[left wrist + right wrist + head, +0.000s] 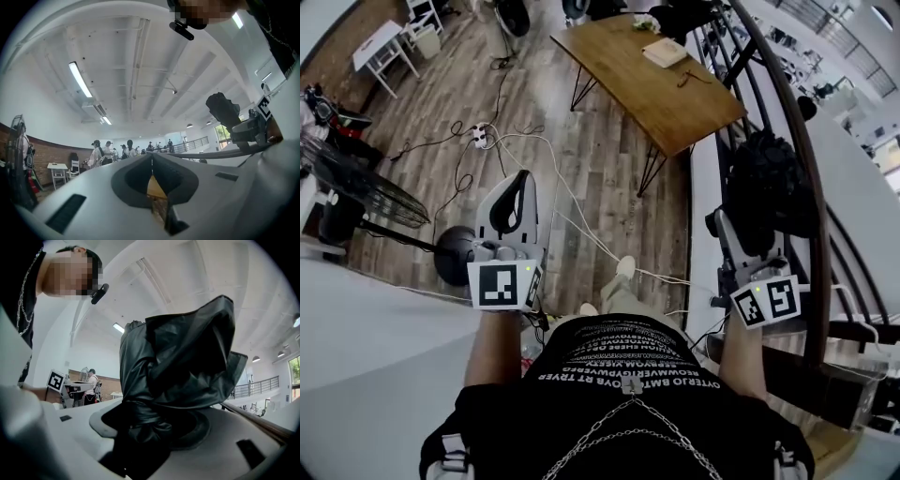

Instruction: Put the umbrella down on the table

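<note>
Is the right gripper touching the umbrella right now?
Touching. In the right gripper view, the right gripper clamps the umbrella, its black fabric bunched against both fingers.

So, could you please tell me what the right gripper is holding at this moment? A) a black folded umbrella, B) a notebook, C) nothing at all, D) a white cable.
A: in the right gripper view the right gripper is shut on the black folded umbrella, whose fabric bunches up between and above its fingers.
</note>
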A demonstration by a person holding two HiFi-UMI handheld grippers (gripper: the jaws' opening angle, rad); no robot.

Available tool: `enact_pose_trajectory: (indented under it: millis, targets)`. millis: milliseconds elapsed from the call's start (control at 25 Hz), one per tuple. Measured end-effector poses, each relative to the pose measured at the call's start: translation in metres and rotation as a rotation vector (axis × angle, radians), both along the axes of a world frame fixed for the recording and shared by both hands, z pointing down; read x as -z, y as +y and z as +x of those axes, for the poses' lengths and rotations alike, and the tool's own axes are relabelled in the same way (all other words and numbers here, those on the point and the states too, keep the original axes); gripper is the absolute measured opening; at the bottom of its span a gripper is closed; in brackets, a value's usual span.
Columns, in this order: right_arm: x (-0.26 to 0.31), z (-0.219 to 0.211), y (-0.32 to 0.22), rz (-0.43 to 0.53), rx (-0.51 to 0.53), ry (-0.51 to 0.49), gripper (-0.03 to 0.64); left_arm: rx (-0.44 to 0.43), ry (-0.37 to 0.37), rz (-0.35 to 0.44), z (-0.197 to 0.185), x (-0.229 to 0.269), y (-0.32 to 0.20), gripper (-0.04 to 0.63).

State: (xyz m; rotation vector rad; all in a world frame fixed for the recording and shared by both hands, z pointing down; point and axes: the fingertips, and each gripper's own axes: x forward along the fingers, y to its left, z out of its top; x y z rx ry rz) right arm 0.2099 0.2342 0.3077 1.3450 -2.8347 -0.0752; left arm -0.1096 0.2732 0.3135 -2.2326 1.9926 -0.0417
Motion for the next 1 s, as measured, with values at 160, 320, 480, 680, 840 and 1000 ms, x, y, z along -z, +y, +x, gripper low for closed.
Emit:
enact_pose_trajectory:
  millis: [160,320,480,680,840,1000]
  targets:
    - [-0.008,0.002,-0.025,-0.004,0.018,0.000,0.273,-0.001,-0.008,0.023,0.005,0.009,-0.022,0.029]
    - [0.002,-0.011,-0.058,-0.023,0.037,-0.016,0.273,0.004,-0.021,0.013,-0.007,0.021,-0.045,0.029]
    - [0.002,-0.016,-0.090,-0.029,0.053,-0.039,0.273,0.019,-0.024,0.010,-0.013,0.024,-0.069,0.029]
    - [0.003,-0.012,-0.121,-0.034,0.066,-0.048,0.273,0.004,-0.019,0.014,-0.005,0.027,-0.098,0.029]
    - [-0.003,-0.006,-0.146,-0.039,0.074,-0.045,0.273,-0.031,-0.006,0.013,0.007,0.024,-0.127,0.029]
    - [-0.007,-0.002,-0.180,-0.052,0.085,-0.032,0.273,-0.033,-0.006,-0.033,0.015,0.016,-0.167,0.029]
